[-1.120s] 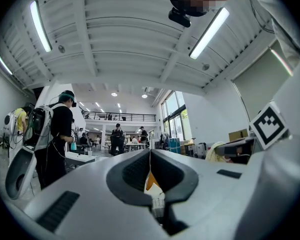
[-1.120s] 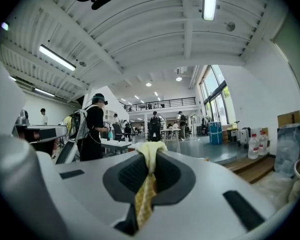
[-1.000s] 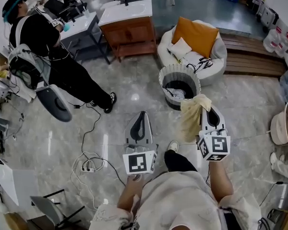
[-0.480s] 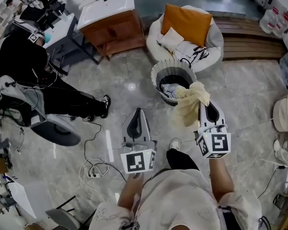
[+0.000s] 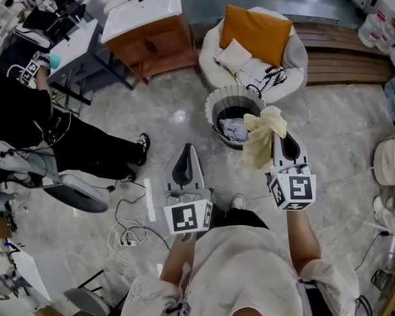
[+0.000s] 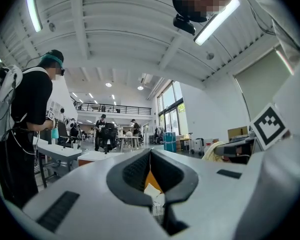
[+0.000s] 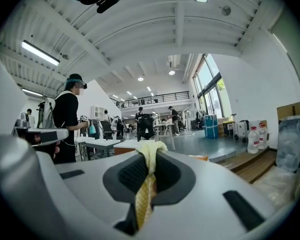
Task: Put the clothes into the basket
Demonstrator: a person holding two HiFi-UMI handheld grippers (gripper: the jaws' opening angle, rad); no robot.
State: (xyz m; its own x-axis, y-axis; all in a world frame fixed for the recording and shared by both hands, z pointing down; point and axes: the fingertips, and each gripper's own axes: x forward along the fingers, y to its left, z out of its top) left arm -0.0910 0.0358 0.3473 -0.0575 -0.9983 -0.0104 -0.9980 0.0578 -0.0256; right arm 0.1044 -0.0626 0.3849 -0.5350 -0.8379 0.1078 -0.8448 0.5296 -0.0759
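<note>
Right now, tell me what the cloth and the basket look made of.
Cloth: soft pale-yellow fabric, matte, seemingly waffle-woven; it hangs in limp folds. Basket: ribbed pale wall, dark inside; possibly fabric or plastic, unclear from here.

Person's in a loose cream short-sleeved top [image 5: 245, 272], dark trousers [image 5: 242, 218], white shoe [image 5: 237, 201]. Pale grey plastic left claw [image 5: 187, 149] and right claw [image 5: 281, 135] each carry a black-and-white square-marker cube [image 5: 187, 217].
</note>
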